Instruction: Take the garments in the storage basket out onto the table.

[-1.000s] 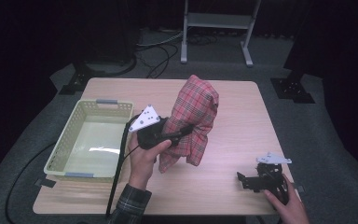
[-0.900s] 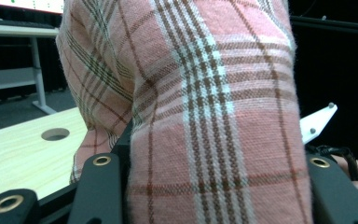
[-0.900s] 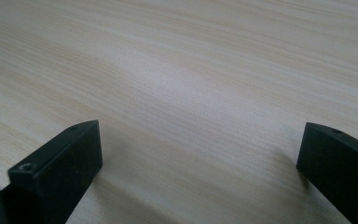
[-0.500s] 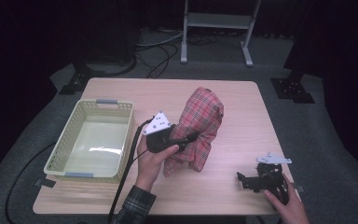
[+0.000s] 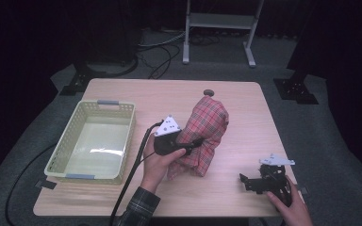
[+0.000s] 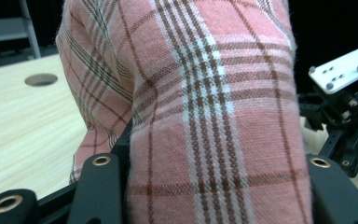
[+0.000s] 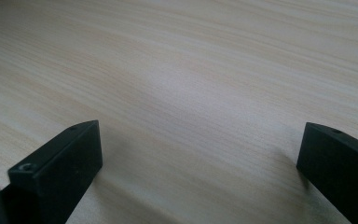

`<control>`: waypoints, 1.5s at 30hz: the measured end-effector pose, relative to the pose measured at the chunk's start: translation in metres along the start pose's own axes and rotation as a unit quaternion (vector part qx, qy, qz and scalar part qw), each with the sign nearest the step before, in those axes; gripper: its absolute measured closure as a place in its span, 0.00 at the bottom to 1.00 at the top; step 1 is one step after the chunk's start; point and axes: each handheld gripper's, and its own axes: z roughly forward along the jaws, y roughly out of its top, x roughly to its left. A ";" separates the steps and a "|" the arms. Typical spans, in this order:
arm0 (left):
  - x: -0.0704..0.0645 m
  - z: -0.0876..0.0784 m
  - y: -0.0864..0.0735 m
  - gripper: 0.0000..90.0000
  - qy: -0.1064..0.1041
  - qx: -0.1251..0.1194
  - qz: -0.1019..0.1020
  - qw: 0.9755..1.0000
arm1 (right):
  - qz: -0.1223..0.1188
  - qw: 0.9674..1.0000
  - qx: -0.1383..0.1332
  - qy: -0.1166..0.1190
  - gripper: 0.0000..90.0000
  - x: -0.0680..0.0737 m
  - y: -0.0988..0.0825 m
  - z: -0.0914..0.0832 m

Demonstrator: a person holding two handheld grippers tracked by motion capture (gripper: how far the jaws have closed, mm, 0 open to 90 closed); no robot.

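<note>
The plaid cloth (image 5: 202, 136) is held bunched in the left claw (image 5: 194, 143) mid-table, right of the basket (image 5: 61, 155). Right claw (image 5: 246, 181) is parked open, empty. Probably it gets carried left and dropped in next.

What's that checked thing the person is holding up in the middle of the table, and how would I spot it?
On the pale wooden table, right of the yellow-green basket, the left gripper is shut on a bunched cloth whose lower edge reaches the tabletop. It is the one soft thing there: pink-red plaid with white and brown stripes.
</note>
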 end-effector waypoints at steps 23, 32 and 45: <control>0.004 0.034 -0.015 0.51 0.018 0.123 -0.023 0.992 | 0.000 1.000 0.000 0.000 0.00 0.000 0.000 0.000; 0.002 0.045 -0.017 0.49 0.028 0.154 -0.019 0.988 | 0.000 1.000 0.000 0.000 0.00 0.000 0.000 0.000; 0.004 0.054 -0.019 0.41 0.030 0.174 -0.010 0.984 | 0.000 1.000 0.000 0.000 0.00 0.000 0.000 0.000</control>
